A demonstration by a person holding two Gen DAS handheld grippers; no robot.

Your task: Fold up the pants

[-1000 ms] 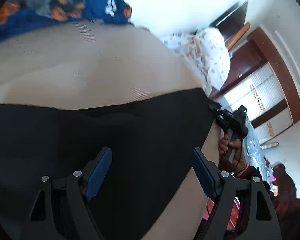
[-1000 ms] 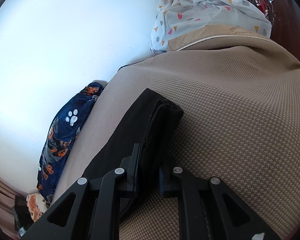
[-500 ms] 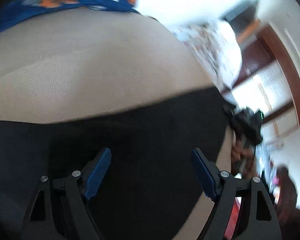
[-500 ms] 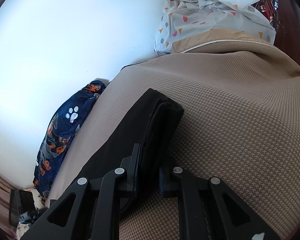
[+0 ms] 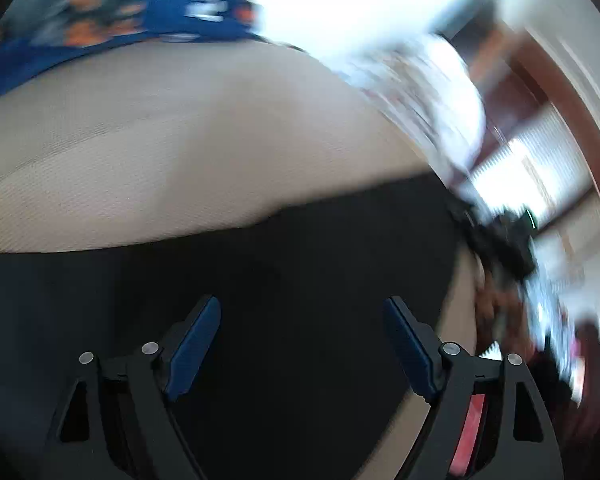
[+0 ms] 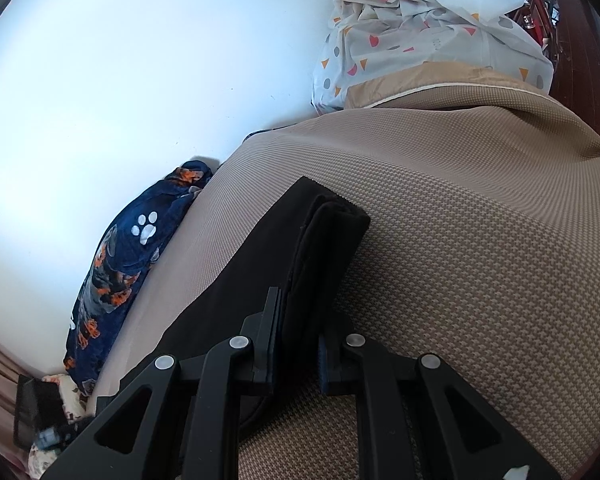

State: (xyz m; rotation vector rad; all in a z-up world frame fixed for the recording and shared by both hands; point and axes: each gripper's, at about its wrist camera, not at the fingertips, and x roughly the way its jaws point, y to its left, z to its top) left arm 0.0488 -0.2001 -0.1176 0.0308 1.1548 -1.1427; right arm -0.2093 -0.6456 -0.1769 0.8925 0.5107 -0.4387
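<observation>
Black tool (image 6: 298,344), blue pads (image 5: 194,350), silver screws

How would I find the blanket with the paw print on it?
Start at the big tan woven bed cover where the black pants lie. Follow its left edge to the pale wall; a dark blue fleece blanket is bunched between them. It alone has a white paw print and orange patches, unlike the white sheet with coloured triangles farther back.
</observation>
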